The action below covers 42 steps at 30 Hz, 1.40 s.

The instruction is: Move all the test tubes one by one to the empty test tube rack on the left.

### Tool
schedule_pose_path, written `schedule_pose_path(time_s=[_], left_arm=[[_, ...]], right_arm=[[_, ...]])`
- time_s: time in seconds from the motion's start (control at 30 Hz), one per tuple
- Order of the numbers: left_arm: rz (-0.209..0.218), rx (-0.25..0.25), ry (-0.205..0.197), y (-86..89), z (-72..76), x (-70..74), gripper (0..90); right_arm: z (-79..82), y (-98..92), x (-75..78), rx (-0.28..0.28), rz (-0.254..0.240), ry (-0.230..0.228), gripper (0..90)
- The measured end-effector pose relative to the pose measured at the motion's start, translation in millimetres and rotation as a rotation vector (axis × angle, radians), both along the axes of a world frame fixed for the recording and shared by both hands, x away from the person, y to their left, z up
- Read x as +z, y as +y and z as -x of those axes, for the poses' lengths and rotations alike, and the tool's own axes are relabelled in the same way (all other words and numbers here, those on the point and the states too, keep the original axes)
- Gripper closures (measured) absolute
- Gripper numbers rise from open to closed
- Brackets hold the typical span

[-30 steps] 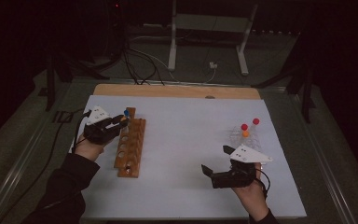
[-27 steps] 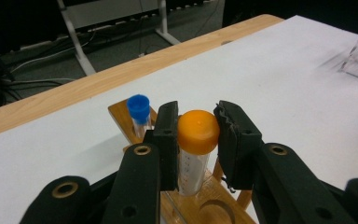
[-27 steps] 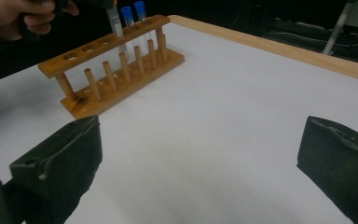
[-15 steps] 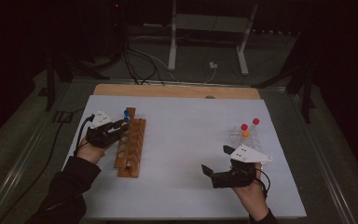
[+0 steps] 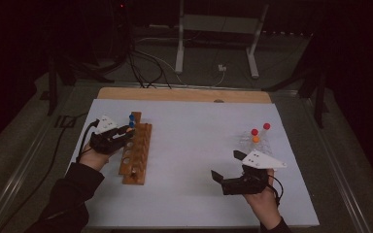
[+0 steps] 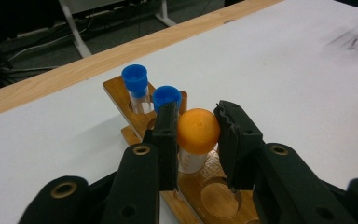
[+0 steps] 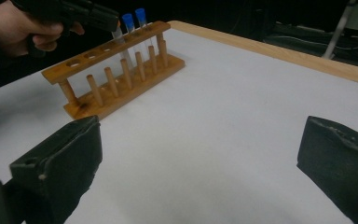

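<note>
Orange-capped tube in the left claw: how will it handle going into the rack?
The orange-capped tube is held by its rounded cap, so it may slip or swing. Its clear, thin wall looks fragile. Narrow and tall, it would probably tip unless seated in the wooden rack.

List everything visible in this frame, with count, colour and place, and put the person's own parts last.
Orange-capped tube: one, between the left gripper's jaws, over the rack.
Blue-capped tubes: two, standing in the rack's far holes.
Wooden rack: one, brown, left side of the table.
Loose tubes: about three, two red caps and one orange, right side.
Table: one, white surface with a wooden far edge.
Left gripper: black, shut on the orange-capped tube.
Right gripper: black, open, near the right front edge.
Hands: two, dark sleeves.
</note>
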<state>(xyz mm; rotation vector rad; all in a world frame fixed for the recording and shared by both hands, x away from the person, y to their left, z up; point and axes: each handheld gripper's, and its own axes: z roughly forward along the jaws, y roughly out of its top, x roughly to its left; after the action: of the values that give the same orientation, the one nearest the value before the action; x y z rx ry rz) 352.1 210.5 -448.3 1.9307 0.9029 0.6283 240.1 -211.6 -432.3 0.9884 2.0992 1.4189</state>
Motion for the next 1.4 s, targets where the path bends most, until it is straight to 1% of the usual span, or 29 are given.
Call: schedule_pose_path(time_s=[0.03,0.1,0.17,0.23,0.3,0.4,0.47,0.53,0.6,0.63,0.67,0.7,0.73,0.8,0.83,0.87,0.9,0.93,0.97,1.0,1.03,1.1,1.17,1.23,1.3,1.33,1.37,1.4], left_arm=[[0.002,-0.001,-0.001,0.0,1.0,1.0,69.5],[0.018,-0.007,-0.006,0.8,3.9,4.3,64.9],[0.038,-0.016,-0.013,1.7,7.7,8.7,57.7],[0.047,-0.020,-0.023,1.9,12.1,12.9,51.2],[0.057,-0.045,-0.028,1.5,17.5,16.5,43.6],[0.075,-0.089,-0.031,0.2,26.4,20.2,35.0],[0.086,-0.118,-0.036,-0.8,32.9,21.8,26.8],[0.114,-0.128,-0.018,-1.7,38.3,22.7,18.3],[0.121,-0.141,-0.009,-3.0,43.9,22.4,15.1],[0.135,-0.163,0.002,-3.7,46.4,22.0,9.8],[0.138,-0.170,0.005,-4.5,49.0,21.7,5.5],[0.143,-0.173,0.004,-5.2,51.7,21.4,4.7],[0.157,-0.187,0.003,-5.4,54.3,21.0,3.8],[0.163,-0.203,0.000,-6.3,59.1,20.7,2.6],[0.168,-0.211,-0.006,-6.7,61.4,20.5,2.6],[0.168,-0.215,-0.005,-7.1,63.0,20.5,2.6],[0.169,-0.217,-0.006,-7.4,64.4,20.4,2.6],[0.168,-0.220,-0.010,-7.6,65.8,20.3,2.6],[0.167,-0.224,-0.005,-7.8,66.8,20.2,2.6],[0.166,-0.224,-0.007,-7.9,67.9,20.0,2.6],[0.167,-0.228,-0.007,-7.8,68.7,19.8,2.6],[0.164,-0.226,-0.007,-8.0,70.0,19.5,2.6],[0.169,-0.228,-0.006,-7.7,70.5,19.3,2.6],[0.170,-0.231,-0.005,-7.0,70.9,19.0,2.6],[0.168,-0.227,-0.006,-6.8,71.2,18.5,2.6],[0.168,-0.230,-0.003,-6.7,71.3,18.2,2.6],[0.164,-0.225,-0.005,-6.7,71.2,17.9,2.6],[0.169,-0.228,0.000,-6.4,70.8,17.6,2.6]], right_arm=[[-0.2,-0.8,0.5,0.002,-0.006,0.001,0.0],[-0.5,-2.8,2.3,0.007,-0.016,0.002,0.0],[-1.2,-5.8,5.3,0.014,-0.025,0.008,0.0],[-1.5,-9.1,8.6,0.010,-0.019,-0.008,0.0],[-2.1,-12.5,11.9,0.013,-0.017,-0.010,0.0],[-4.2,-18.5,15.9,0.003,-0.008,-0.022,0.0],[-6.5,-23.3,17.5,-0.015,-0.007,-0.034,0.0],[-9.4,-27.6,17.8,-0.035,0.000,-0.044,0.0],[-12.9,-32.6,17.4,-0.062,0.003,-0.053,0.0],[-14.9,-35.8,17.3,-0.076,0.004,-0.057,0.0],[-16.8,-39.1,17.1,-0.096,0.002,-0.060,0.0],[-19.2,-42.5,16.7,-0.116,0.006,-0.061,0.0],[-21.7,-46.3,16.2,-0.133,0.008,-0.062,0.0],[-26.0,-53.4,14.5,-0.177,0.013,-0.069,0.0],[-28.4,-56.3,13.3,-0.194,0.023,-0.069,0.0],[-30.7,-59.1,12.0,-0.214,0.035,-0.070,0.0],[-32.6,-62.3,10.5,-0.228,0.030,-0.068,0.0],[-34.8,-65.6,8.7,-0.228,0.030,-0.065,0.0],[-36.8,-67.8,6.6,-0.249,0.042,-0.062,0.0],[-39.1,-70.0,4.4,-0.266,0.052,-0.055,1.2],[-41.5,-72.2,1.7,-0.271,0.062,-0.044,3.6],[-45.5,-76.0,-3.9,-0.308,0.078,-0.028,7.0],[-50.0,-78.8,-10.0,-0.338,0.096,0.001,8.3],[-53.4,-80.8,-15.5,-0.370,0.112,0.033,17.1],[-56.2,-81.1,-20.3,-0.390,0.133,0.053,21.1],[-57.7,-80.9,-22.2,-0.399,0.143,0.066,26.2],[-58.7,-80.8,-24.0,-0.393,0.147,0.075,30.2],[-60.0,-80.5,-25.7,-0.398,0.153,0.078,32.0]])
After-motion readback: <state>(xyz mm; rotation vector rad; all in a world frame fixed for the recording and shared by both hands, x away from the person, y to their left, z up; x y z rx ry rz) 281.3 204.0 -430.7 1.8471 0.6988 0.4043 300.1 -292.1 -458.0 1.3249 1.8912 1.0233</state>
